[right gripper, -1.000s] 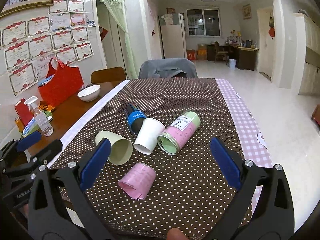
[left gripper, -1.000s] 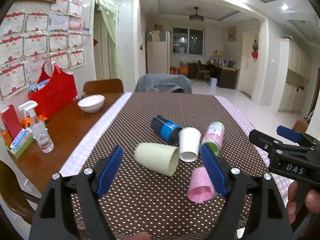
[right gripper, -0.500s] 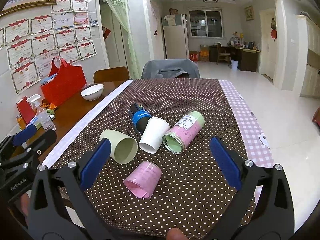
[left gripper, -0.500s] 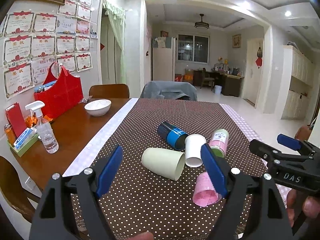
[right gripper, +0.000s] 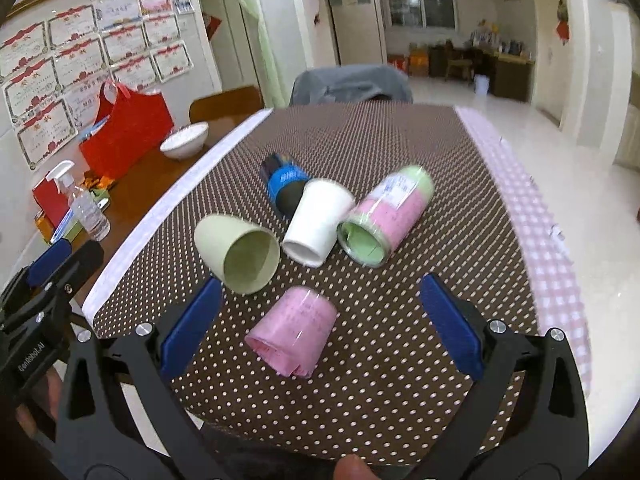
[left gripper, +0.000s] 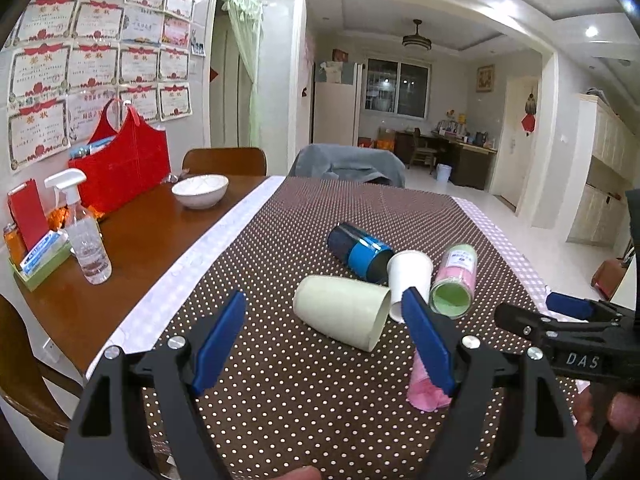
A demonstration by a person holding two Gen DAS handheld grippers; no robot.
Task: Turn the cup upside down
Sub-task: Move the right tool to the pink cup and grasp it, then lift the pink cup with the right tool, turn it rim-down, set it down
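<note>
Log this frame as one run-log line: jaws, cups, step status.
left gripper: jaws open, empty | right gripper: jaws open, empty | green cup, white cup, pink cup: on sides | flip: not started

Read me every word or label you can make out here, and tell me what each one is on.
"DAS": black body of the right gripper.
"GenRobot.AI": black body of the left gripper.
Pink-and-green can label, blue can, wall certificates: too blurred to read.
</note>
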